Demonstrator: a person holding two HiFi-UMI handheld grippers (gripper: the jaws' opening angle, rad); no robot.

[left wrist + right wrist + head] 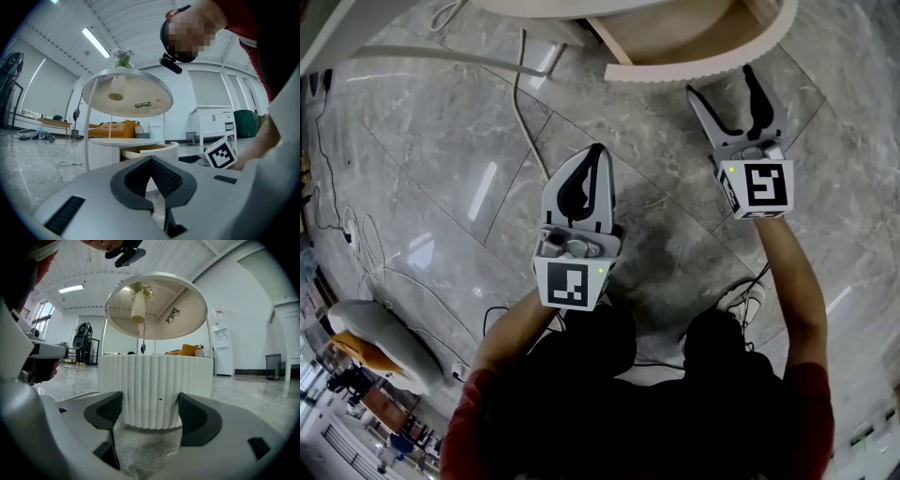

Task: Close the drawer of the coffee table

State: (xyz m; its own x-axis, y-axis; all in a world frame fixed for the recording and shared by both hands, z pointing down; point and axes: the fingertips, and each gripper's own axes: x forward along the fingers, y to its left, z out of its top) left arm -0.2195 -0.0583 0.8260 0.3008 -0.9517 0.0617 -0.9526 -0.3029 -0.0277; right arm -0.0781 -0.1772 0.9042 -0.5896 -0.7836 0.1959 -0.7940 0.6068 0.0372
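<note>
Nearest the wearer, in the head view, two hand-held grippers reach forward over a polished grey stone floor (441, 187). The left gripper (596, 156) has its jaws pressed together on nothing and hangs over bare floor, well short of the furniture. The right gripper (721, 86) is further forward, with its jaws spread wide and empty. Its tips are just short of the drawer (656, 75), and no contact is visible.

Beyond the grippers lies one pale cable (521, 103) on the floor. Past it stands one round coffee table (105, 157) with one drawer pulled partway out of its ribbed body. In the right gripper view the curved, fluted drawer front (157, 385) fills the gap between the open jaws, with a small dark spot (160, 399) near its middle. No handle can be seen.

Above the table body, thin legs carry one upper tray (157, 305). One pair of glasses (172, 314) and one vase (138, 308) show through it from beneath.

Handling, as a judgement:
- The drawer looks rigid and fairly light, and likely runs on slides.
- It wants a push, not a grip.
- The contact should sit at the centre of the fluted face, where the ribs resist slipping.
- An off-centre push could rack the drawer.
- A hard shove might skate the table across the glossy floor.
</note>
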